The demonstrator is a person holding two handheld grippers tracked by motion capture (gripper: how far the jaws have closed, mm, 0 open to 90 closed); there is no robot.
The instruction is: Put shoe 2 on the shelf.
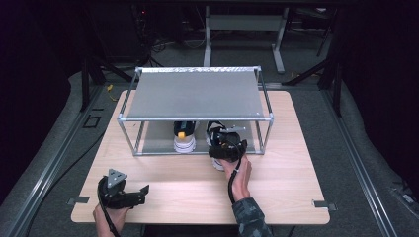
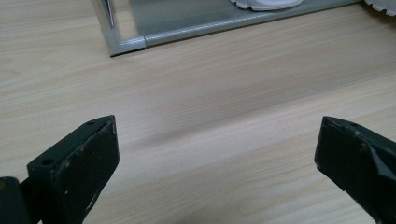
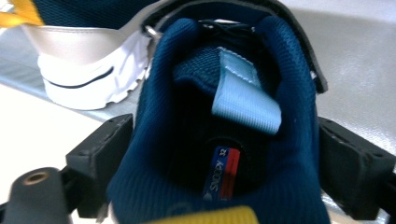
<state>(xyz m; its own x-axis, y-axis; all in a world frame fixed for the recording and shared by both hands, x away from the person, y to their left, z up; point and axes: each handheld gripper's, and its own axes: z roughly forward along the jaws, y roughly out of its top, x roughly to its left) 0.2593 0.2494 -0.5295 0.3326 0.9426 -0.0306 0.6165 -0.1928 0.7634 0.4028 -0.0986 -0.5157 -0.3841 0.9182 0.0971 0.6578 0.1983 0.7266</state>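
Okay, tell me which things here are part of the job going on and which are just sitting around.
Part of the job:
- second shoe, heel between the jaws of the right gripper
- first shoe, already on the lower shelf
- shoe rack, where the shoes go

Just sitting around:
- left gripper, jaws open over bare table
- frame legs and cables on the floor beyond the table
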